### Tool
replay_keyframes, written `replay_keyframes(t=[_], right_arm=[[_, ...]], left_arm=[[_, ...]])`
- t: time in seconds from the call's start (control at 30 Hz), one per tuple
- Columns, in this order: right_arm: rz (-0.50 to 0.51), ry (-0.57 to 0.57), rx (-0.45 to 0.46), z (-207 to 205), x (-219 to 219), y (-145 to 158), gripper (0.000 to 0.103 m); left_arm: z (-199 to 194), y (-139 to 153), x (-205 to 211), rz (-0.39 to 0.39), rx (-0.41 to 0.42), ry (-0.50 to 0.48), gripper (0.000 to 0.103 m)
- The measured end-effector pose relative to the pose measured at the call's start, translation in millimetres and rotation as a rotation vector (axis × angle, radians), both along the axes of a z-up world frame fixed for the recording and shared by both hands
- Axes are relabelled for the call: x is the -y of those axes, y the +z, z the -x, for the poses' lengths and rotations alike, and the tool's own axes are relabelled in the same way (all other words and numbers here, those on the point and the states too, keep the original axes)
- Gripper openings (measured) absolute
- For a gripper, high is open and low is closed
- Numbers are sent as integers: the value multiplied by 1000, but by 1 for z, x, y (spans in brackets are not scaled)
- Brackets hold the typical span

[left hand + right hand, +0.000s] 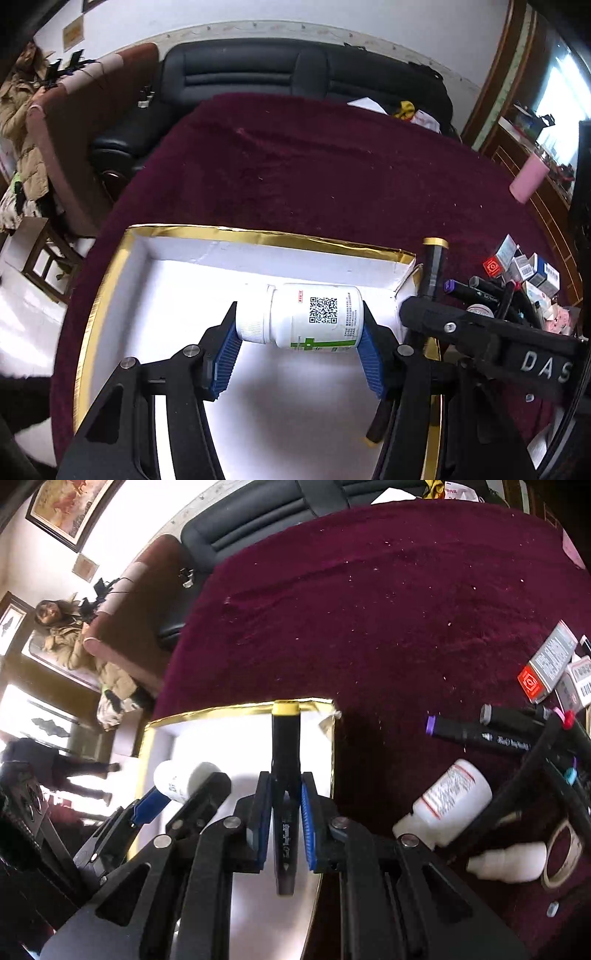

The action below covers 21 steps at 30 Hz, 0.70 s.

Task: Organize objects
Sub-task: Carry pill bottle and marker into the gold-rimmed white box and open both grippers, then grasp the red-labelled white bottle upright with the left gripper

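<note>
My left gripper [300, 334] is shut on a white pill bottle [314, 314] with a QR code, held sideways over the white, gold-rimmed box [258, 236]. The same bottle [181, 779] shows at the left of the right wrist view. My right gripper [284, 805] is shut on a black marker with a yellow end [285, 738], which points forward over the box's right part [236, 709]. The marker [435, 266] also rises beside the box's right wall in the left wrist view.
On the dark red tablecloth [314, 166] right of the box lie more markers [480, 734], a white bottle [447, 805], a small dropper bottle [506, 862], a tape roll [561, 856] and small boxes [546, 668]. A black sofa [258, 74] stands behind the table, with people at the left.
</note>
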State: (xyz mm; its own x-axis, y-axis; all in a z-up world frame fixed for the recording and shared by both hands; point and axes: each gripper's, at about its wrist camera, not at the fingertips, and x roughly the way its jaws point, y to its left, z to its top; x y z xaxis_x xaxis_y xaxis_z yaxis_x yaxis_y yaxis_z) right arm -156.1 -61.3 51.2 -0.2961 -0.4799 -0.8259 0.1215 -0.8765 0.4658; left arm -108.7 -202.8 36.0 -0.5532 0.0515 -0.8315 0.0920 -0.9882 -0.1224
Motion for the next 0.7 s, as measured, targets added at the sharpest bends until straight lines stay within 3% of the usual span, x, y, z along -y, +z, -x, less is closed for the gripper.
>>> replay_keyframes(t=[0.23, 0.33, 0.4, 0.7], right_arm=[[-35, -12, 0, 11, -4, -5, 13], [-46, -17, -12, 12, -5, -3, 20], [-27, -13, -12, 12, -4, -2, 27], [46, -22, -112, -4, -31, 29, 32]], left_arm=[[14, -15, 2, -47, 16, 3, 52], [15, -15, 4, -61, 16, 4, 54], [15, -15, 2, -69, 24, -2, 68], [3, 5, 7, -85, -4, 33, 68]])
